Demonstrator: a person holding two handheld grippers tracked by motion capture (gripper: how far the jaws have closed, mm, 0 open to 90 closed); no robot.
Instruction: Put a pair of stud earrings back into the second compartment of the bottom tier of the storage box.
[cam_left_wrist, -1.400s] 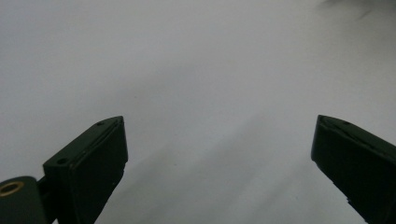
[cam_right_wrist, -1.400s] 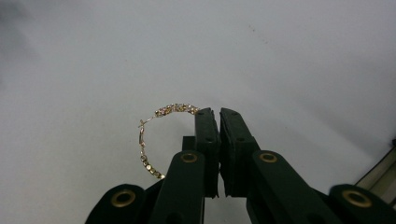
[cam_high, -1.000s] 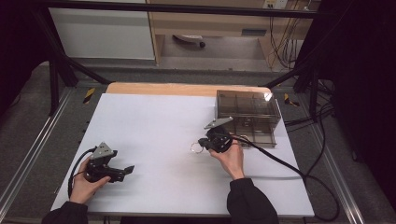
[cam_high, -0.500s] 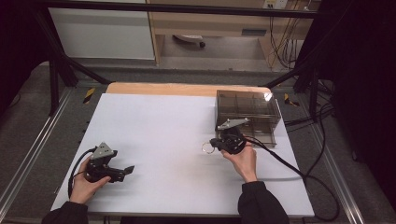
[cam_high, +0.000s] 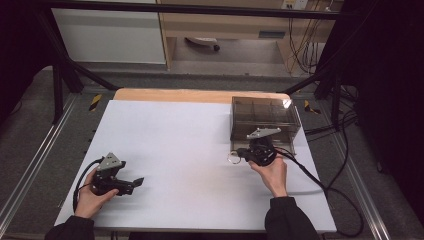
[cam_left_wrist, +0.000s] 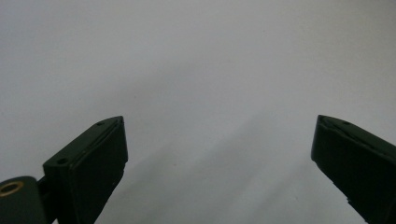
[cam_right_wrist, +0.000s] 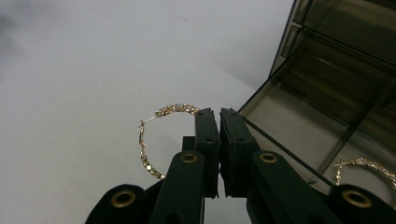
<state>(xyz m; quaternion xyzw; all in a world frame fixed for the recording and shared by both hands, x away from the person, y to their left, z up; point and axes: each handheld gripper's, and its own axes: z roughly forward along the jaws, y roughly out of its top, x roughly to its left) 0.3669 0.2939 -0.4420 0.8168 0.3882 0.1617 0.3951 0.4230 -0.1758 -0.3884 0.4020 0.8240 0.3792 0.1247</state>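
My right gripper (cam_high: 240, 154) hovers just in front of a smoky clear compartment box (cam_high: 265, 120) at the table's right. Its jaws are shut on a gold sparkly hoop earring (cam_high: 233, 158). In the right gripper view the earring (cam_right_wrist: 173, 110) sticks out left of the closed right gripper (cam_right_wrist: 218, 112), and the box (cam_right_wrist: 336, 70) stands close at the right. A second gold hoop earring (cam_right_wrist: 362, 163) lies inside a near compartment. My left gripper (cam_high: 136, 182) rests at the front left of the white table (cam_high: 175, 135), its jaws wide open around nothing. The left gripper (cam_left_wrist: 219, 123) faces bare white surface.
A wooden strip (cam_high: 200, 95) runs along the table's far edge. Black cables (cam_high: 325, 185) trail from the right gripper across the table's right side. Metal frame rails (cam_high: 30, 170) flank the table.
My right gripper has carried the earring rightwards, closer to the box. The left gripper has stayed put.
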